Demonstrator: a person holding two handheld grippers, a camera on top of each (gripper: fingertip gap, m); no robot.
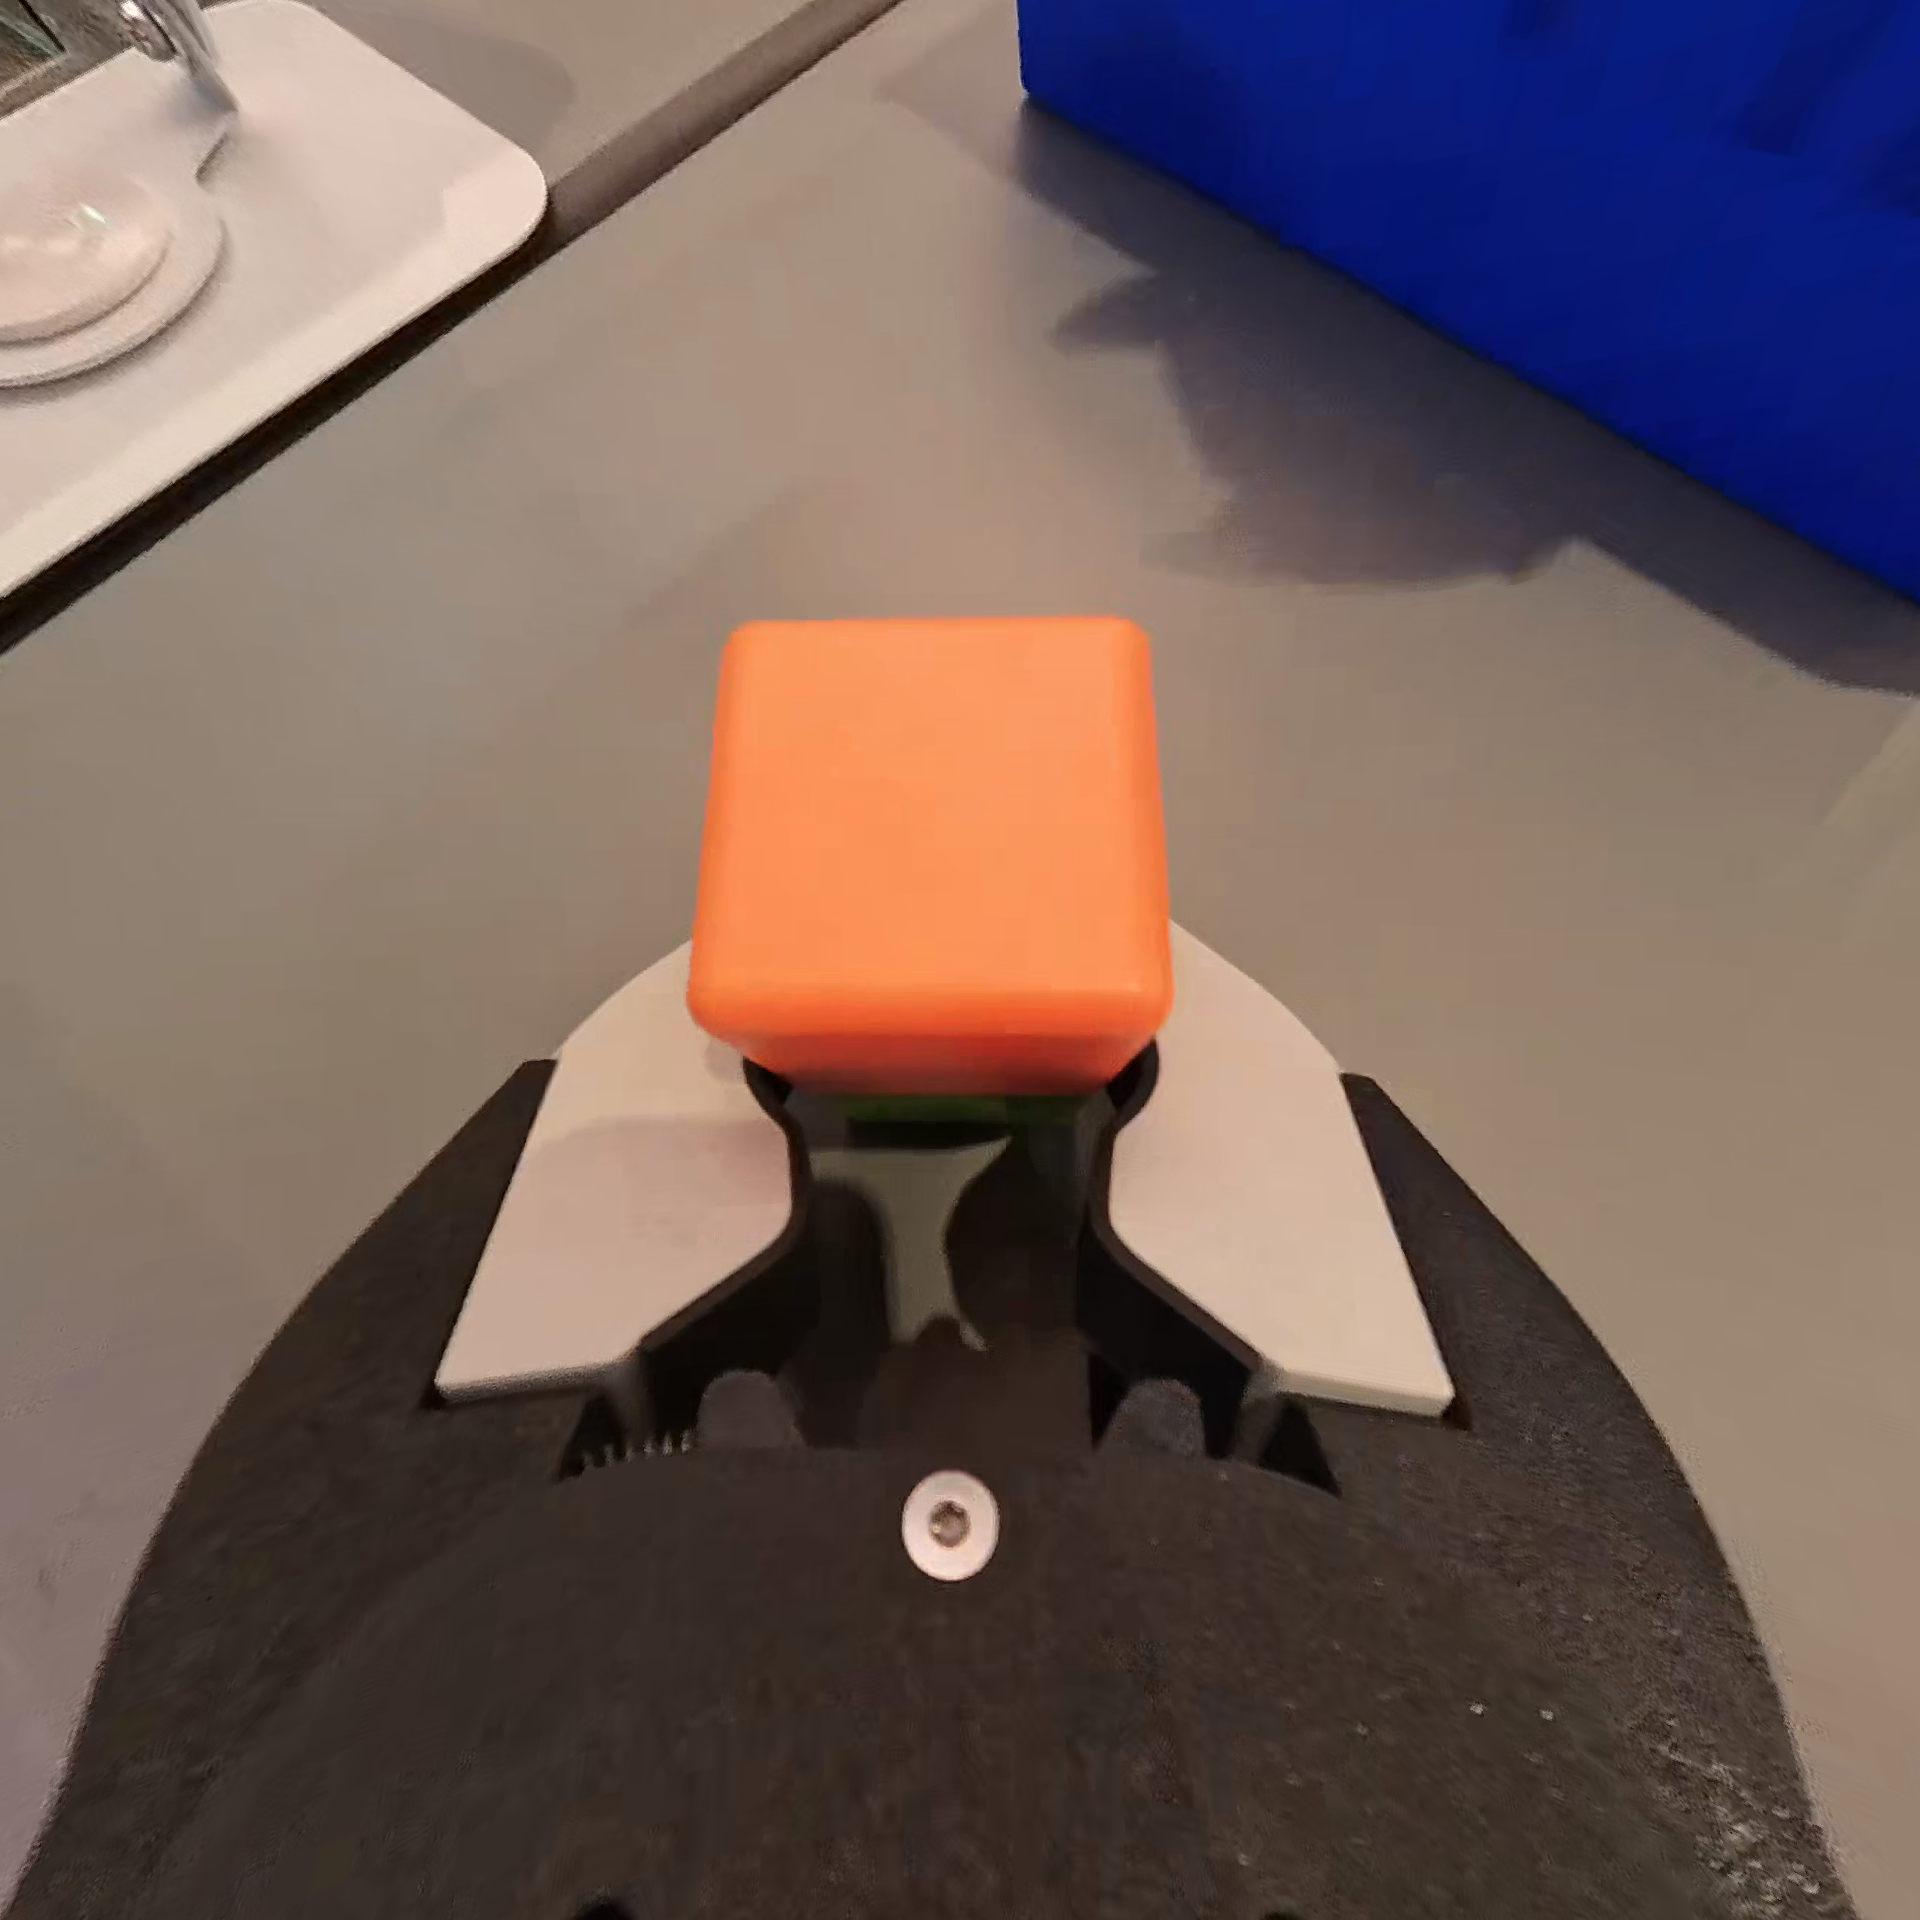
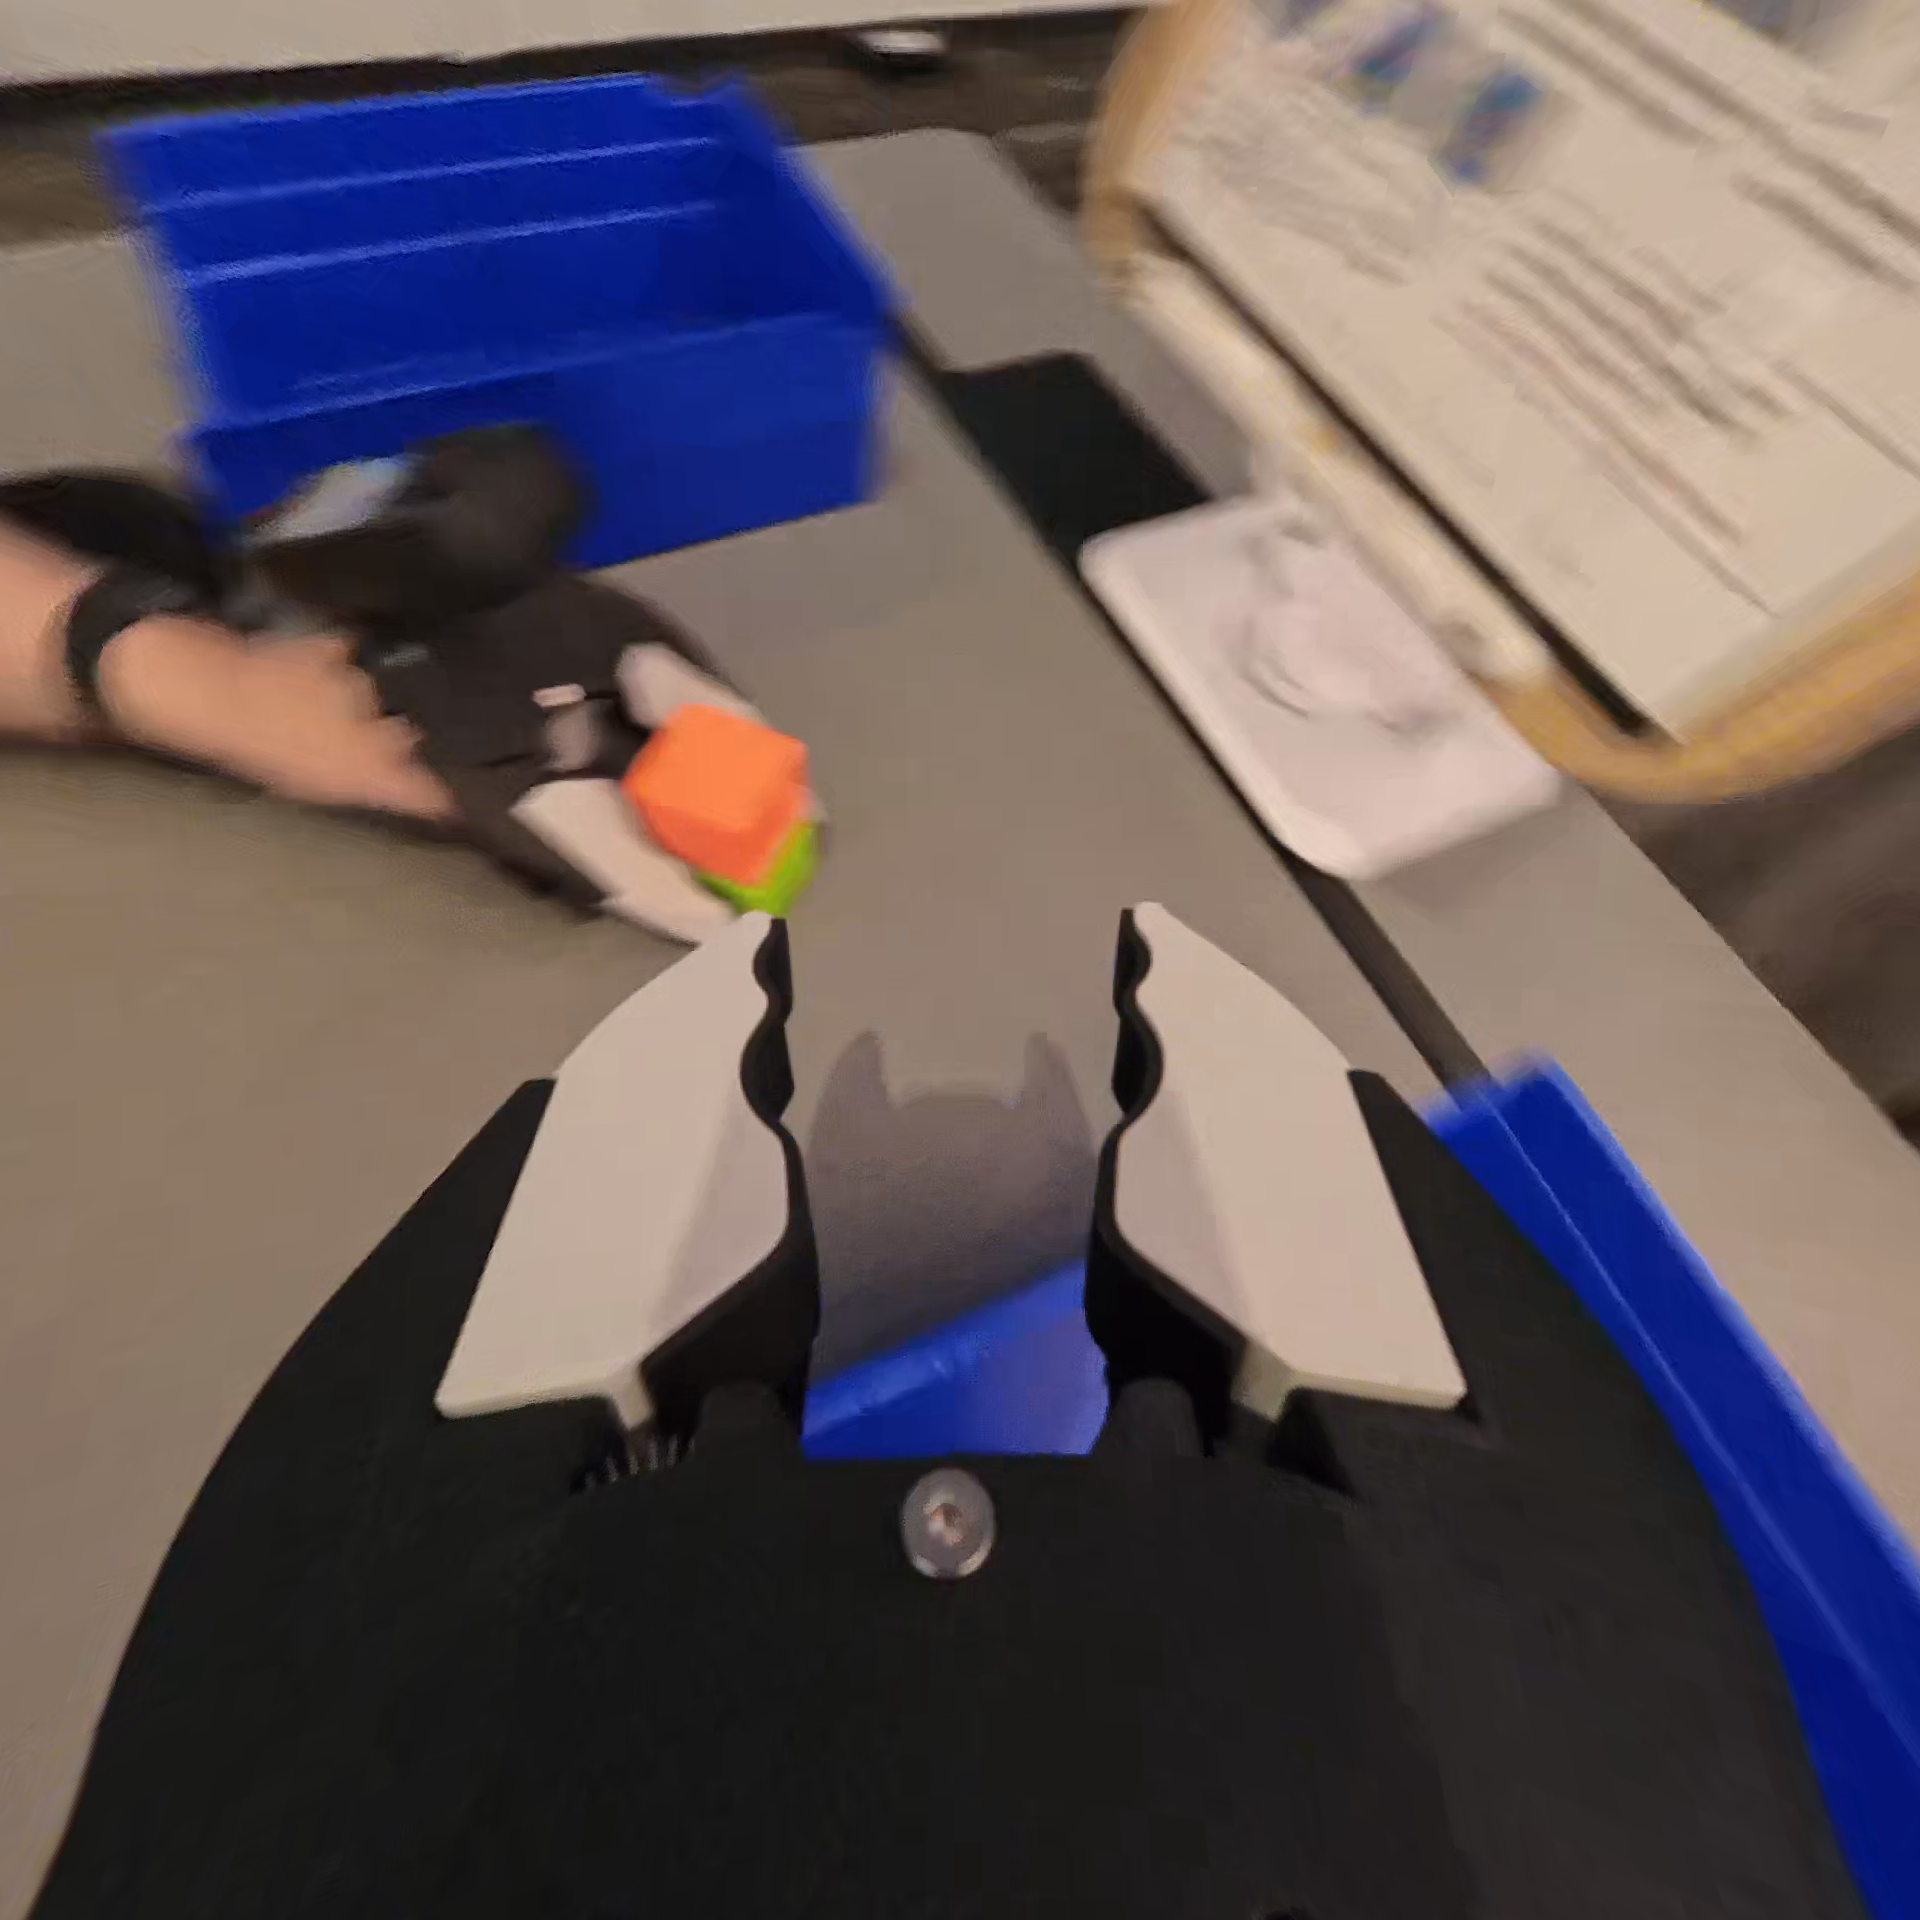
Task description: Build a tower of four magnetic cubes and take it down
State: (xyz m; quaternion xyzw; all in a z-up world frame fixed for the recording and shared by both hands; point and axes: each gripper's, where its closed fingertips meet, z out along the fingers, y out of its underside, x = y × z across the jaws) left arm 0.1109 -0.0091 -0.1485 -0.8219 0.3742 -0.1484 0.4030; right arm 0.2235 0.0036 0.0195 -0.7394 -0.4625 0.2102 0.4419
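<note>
Stack: an orange cube (image 1: 930,831) sits on a green cube (image 2: 769,878), the two standing on the grey table (image 1: 416,727) in front of a blue bin (image 2: 499,312); only two cubes show, so the tower looks half built or half taken down, and I cannot tell which.
Risk, tilt: in the right wrist view the orange cube looks slightly skewed on the green one; a sideways pull would likely shear the pair apart or tip it.
Risk, magnets: a cube brought near may snap on off-centre or drag the stack along.
Risk, blur: the right wrist view is smeared by motion, so a fast approach could knock the stack.
Left gripper (image 1: 935,1081): closed in around the base of the stack, jaws against the green cube under the orange one, the person's hand (image 2: 260,707) behind it.
Right gripper (image 2: 951,925): jaws held well apart, nothing between them, hovering over bare table near the stack with a second blue bin (image 2: 1662,1351) just beside it.
Beyond: a white tray (image 2: 1320,675) at the table edge.
</note>
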